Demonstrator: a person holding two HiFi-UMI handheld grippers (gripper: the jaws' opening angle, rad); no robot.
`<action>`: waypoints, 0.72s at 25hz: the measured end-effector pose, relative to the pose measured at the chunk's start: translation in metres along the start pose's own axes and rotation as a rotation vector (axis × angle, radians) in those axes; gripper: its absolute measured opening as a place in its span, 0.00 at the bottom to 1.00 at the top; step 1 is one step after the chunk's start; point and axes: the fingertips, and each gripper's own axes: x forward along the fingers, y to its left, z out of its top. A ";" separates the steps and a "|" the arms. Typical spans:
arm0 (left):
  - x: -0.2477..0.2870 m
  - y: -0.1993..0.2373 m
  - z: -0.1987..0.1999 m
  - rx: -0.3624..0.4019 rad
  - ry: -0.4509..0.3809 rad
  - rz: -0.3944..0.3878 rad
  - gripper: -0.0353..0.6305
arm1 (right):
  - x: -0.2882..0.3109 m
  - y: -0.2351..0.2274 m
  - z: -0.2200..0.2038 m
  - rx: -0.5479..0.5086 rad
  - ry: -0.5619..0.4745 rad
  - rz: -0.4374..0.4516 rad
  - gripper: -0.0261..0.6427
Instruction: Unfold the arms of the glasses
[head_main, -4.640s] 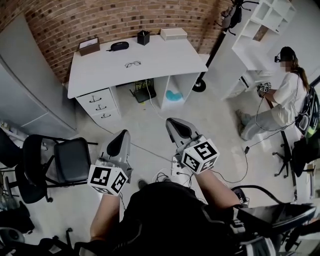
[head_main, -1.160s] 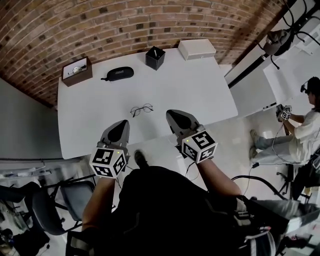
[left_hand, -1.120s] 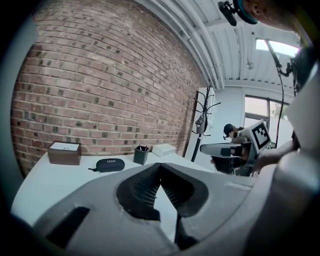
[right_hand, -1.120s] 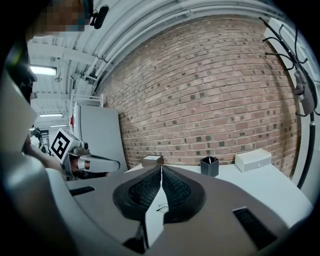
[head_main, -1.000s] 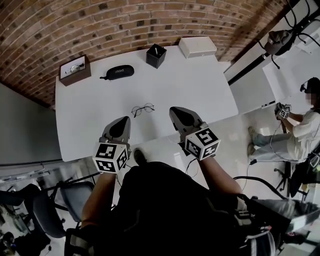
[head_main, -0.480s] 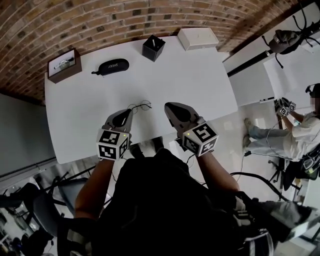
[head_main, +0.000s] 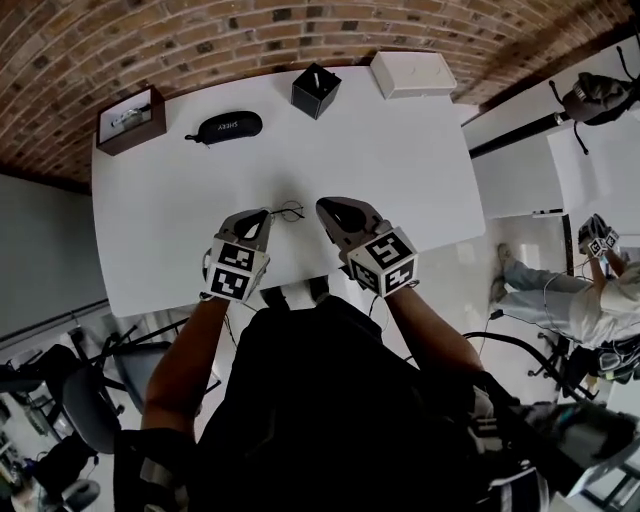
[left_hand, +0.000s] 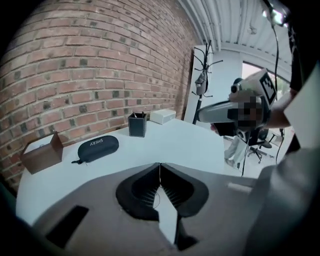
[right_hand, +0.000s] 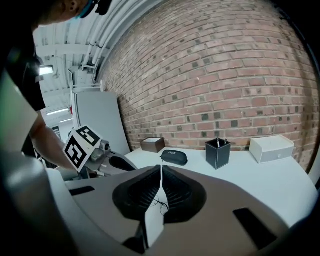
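Note:
Thin wire-framed glasses (head_main: 289, 210) lie on the white table (head_main: 400, 170), a little in from its front edge. In the head view my left gripper (head_main: 262, 214) has its tip at the glasses' left end, and my right gripper (head_main: 322, 205) is just to their right. Both are shut with nothing between the jaws. The left gripper view shows its closed jaws (left_hand: 160, 166) with a bit of the wire frame (left_hand: 156, 198) below them. Past the closed jaws (right_hand: 161, 169) in the right gripper view, the frame (right_hand: 160, 204) shows as well. Whether either tip touches the glasses I cannot tell.
At the table's back, along the brick wall, are a brown box (head_main: 131, 110), a black glasses case (head_main: 228, 126), a black pen cup (head_main: 315, 90) and a white box (head_main: 413, 72). A person (head_main: 600, 290) sits on the floor at the right. Office chairs (head_main: 60, 400) stand at the lower left.
Both grippers have moved forward and down over the table and closed in on the glasses from either side. Their jaws have stayed shut.

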 end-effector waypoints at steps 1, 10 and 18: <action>0.010 -0.001 -0.007 0.026 0.028 -0.004 0.06 | 0.004 -0.002 -0.007 0.004 0.017 0.009 0.05; 0.074 0.002 -0.061 0.161 0.235 -0.057 0.17 | 0.016 -0.003 -0.055 0.003 0.121 0.066 0.06; 0.095 0.006 -0.085 0.291 0.364 -0.068 0.23 | 0.017 0.004 -0.083 0.047 0.171 0.107 0.05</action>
